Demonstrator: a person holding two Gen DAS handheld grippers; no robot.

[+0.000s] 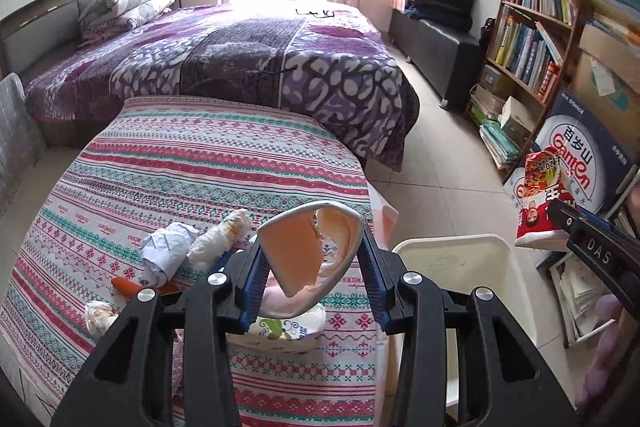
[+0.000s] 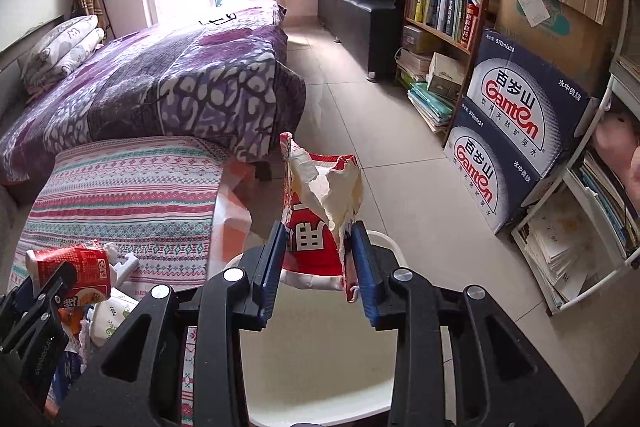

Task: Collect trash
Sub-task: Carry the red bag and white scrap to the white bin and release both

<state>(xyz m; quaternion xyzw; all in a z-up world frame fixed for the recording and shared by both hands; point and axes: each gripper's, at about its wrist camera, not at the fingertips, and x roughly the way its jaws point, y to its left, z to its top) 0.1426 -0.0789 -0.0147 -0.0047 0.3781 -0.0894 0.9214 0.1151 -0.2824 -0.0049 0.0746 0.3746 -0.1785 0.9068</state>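
Note:
My left gripper (image 1: 312, 267) is shut on a torn paper cup (image 1: 308, 247), orange inside and red outside, held just above the patterned tablecloth (image 1: 192, 163); the cup also shows in the right wrist view (image 2: 76, 271). My right gripper (image 2: 316, 267) is shut on a torn red snack packet (image 2: 316, 211), held above the white bin (image 2: 316, 367). The packet also shows in the left wrist view (image 1: 540, 203), above the bin (image 1: 460, 259). Crumpled paper (image 1: 168, 247), a tissue wad (image 1: 220, 235) and a patterned white cup (image 1: 288, 331) lie on the cloth.
A bed with a purple quilt (image 1: 240, 59) stands behind the table. A bookshelf (image 1: 532, 27) and stacked water cartons (image 2: 520, 131) line the right wall. Tiled floor (image 2: 392, 147) lies between them. A dark bench (image 1: 436, 47) stands by the window.

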